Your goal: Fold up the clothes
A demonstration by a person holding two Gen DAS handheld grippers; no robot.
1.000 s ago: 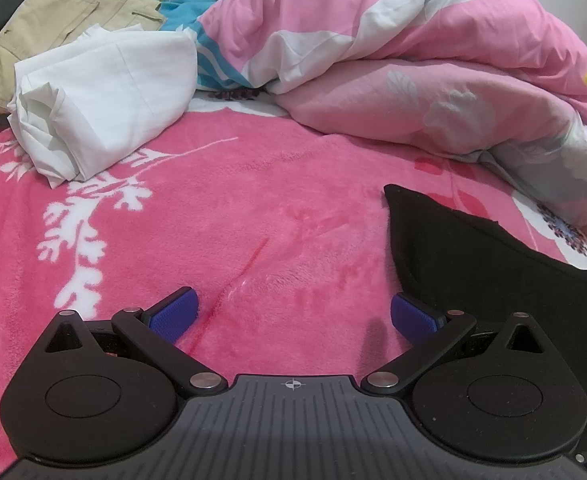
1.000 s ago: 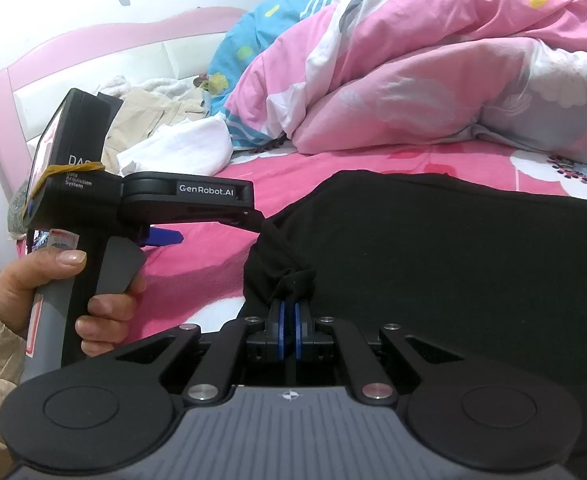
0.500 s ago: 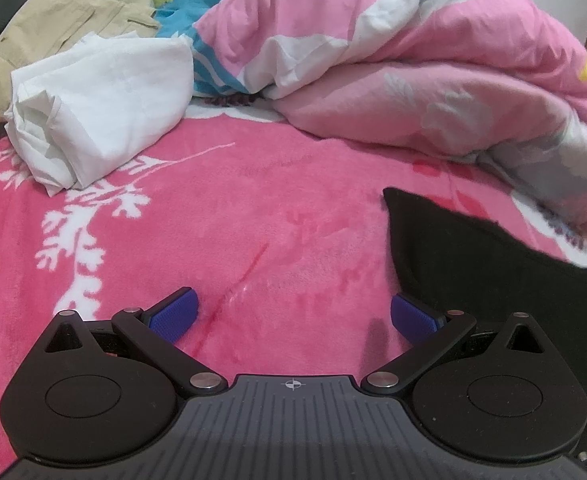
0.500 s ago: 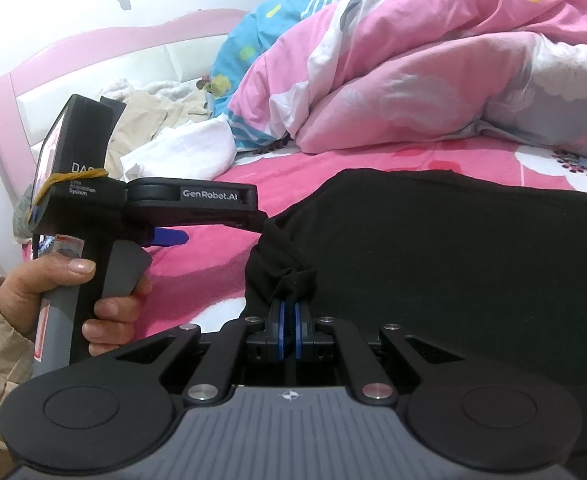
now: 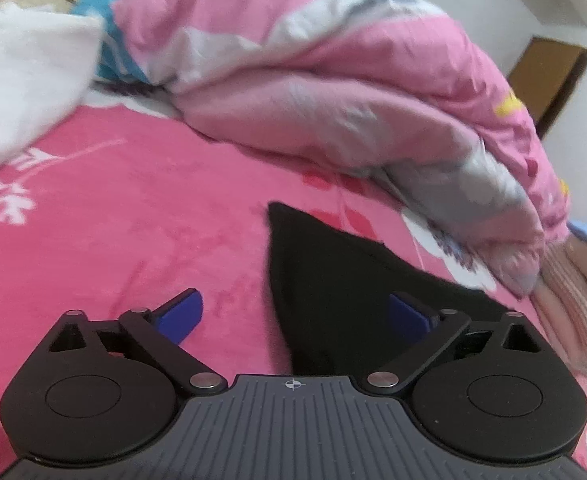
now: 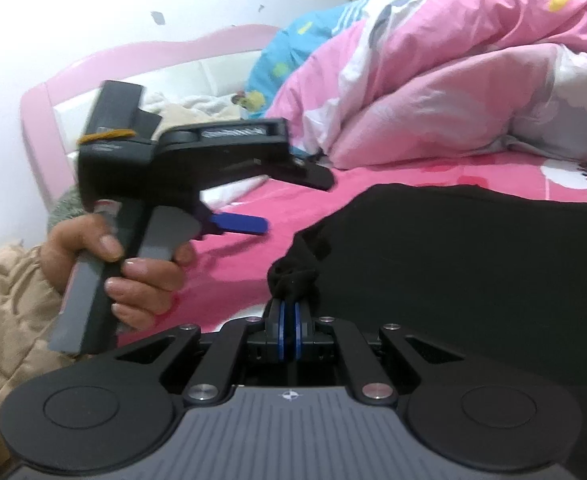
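Lying spread on the bright pink fleece blanket (image 5: 141,216) of the bed, the flat black fabric garment (image 6: 473,264) has one edge gathered into a tight bunch, and that bunch is pinched in the right gripper (image 6: 288,330), whose blue-padded jaws are clenched together on it. The pinch looks thin — only a small knot of cloth sits between the pads, so a firm pull could slide the fabric free and let the edge drop back in a heap.

A pointed corner of the same garment shows in the left wrist view, reaching up between the blue fingers of the left gripper (image 5: 293,316). Those jaws stand wide apart and hold nothing; the right-hand finger hangs over the black cloth, the left-hand one over bare blanket. Whether either touches the surface cannot be told. If the jaws close where they are, they would likely catch blanket pile along with cloth, or miss the corner altogether — and a fold drawn from one held side only would come out skewed.

Behind lie a rumpled pink-and-white quilt (image 5: 353,92) and a white folded cloth (image 5: 25,84), both blurred.
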